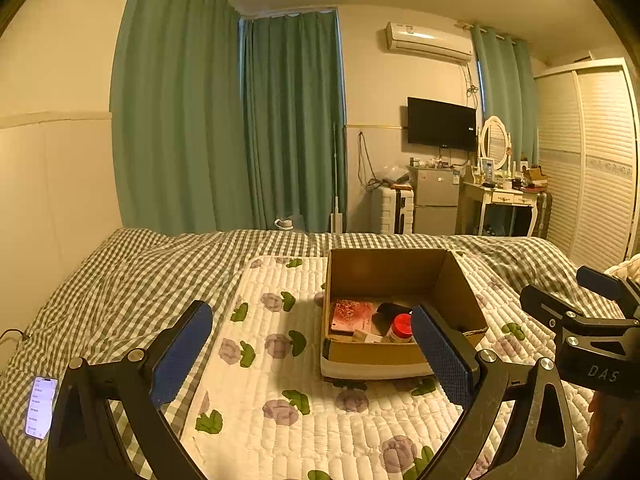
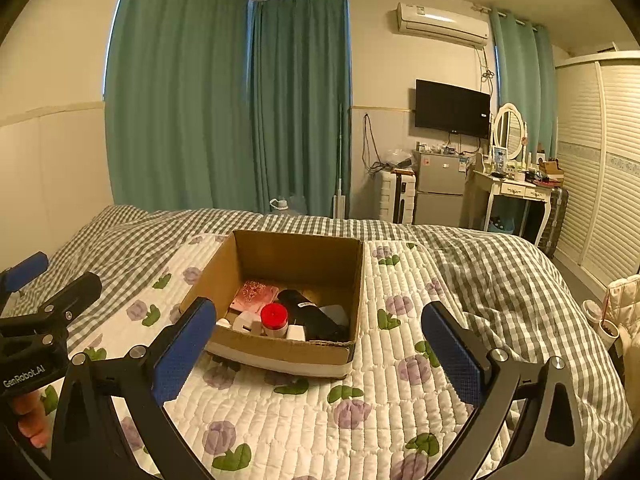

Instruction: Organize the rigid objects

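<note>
Two claws, our left gripper (image 1: 312,354) and right gripper (image 2: 320,350), gape empty, lettered "DAS" and "GenRobot.AI"; the cardboard box (image 2: 298,258) holds a red-capped jar (image 2: 274,319) near its front wall.

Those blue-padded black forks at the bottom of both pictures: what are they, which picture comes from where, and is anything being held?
They are hand-held grippers, each with a camera looking along its fingers. One picture is from the left gripper, the other from the right gripper. Both are open and hold nothing. Ahead, on a flowered quilt over a checked bed, sits an open cardboard box holding a red-capped jar, a pink packet, a black object and small white pieces. A phone lies at the left.
</note>
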A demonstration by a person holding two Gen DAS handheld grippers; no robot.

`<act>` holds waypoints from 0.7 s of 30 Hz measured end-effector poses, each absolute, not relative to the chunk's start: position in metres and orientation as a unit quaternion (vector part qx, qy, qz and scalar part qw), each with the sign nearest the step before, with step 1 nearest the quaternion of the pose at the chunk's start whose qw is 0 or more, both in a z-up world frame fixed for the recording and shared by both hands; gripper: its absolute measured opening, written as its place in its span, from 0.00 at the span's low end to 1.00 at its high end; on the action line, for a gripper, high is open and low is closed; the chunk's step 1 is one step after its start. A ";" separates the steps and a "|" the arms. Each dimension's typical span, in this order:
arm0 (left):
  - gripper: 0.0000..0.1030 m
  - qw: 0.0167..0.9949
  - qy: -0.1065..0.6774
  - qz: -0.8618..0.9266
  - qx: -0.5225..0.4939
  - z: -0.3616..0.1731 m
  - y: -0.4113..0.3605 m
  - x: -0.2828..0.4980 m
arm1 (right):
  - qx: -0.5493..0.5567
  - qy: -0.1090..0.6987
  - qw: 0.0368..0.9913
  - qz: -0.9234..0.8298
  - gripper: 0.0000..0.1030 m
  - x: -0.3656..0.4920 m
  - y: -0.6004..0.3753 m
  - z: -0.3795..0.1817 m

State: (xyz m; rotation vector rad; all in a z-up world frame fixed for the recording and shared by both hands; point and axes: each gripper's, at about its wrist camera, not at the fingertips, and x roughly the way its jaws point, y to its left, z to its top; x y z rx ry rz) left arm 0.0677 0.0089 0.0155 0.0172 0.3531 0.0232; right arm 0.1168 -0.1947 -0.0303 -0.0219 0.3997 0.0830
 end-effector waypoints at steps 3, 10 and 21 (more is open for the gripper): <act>0.99 0.984 0.175 0.012 0.010 0.015 0.009 0.067 | -0.011 0.199 0.979 0.041 1.00 0.117 -0.195 -0.030; 0.99 0.985 0.169 0.010 0.017 0.016 0.008 0.066 | -0.012 0.204 0.978 0.043 1.00 0.118 -0.194 -0.032; 0.99 0.985 0.170 0.010 0.017 0.016 0.008 0.066 | -0.013 0.205 0.978 0.040 1.00 0.119 -0.196 -0.032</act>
